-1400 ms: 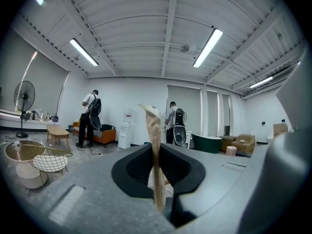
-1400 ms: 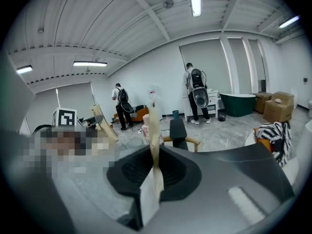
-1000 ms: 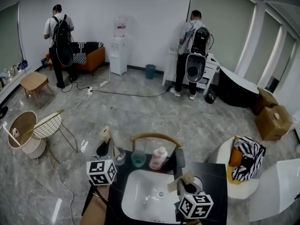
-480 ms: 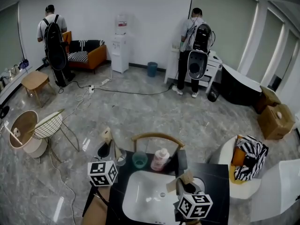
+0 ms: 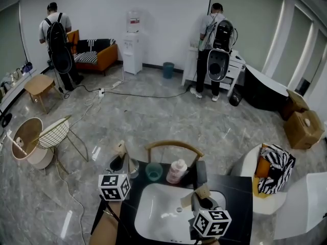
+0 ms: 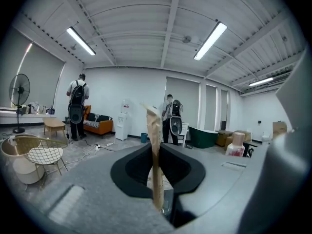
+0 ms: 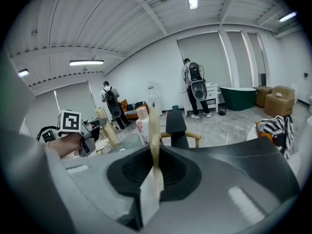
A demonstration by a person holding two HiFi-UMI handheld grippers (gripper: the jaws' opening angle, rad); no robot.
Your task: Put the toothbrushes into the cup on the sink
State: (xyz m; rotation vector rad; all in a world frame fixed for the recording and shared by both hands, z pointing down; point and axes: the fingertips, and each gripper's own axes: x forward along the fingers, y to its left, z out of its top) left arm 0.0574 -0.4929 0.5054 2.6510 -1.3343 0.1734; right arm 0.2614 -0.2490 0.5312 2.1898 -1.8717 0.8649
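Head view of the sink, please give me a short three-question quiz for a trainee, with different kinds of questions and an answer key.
1. True or false: the small teal cup stands inside the white sink basin.
2. What stands just to the cup's right in the head view? A: a pink bottle with a white cap. B: a steel kettle. C: a folded towel.
3. Fill in: the jaws of the left gripper and of the right gripper are both ____.

Key: 1, false: it stands on the black counter, behind the basin. 2, A. 3, shut, with nothing between them.
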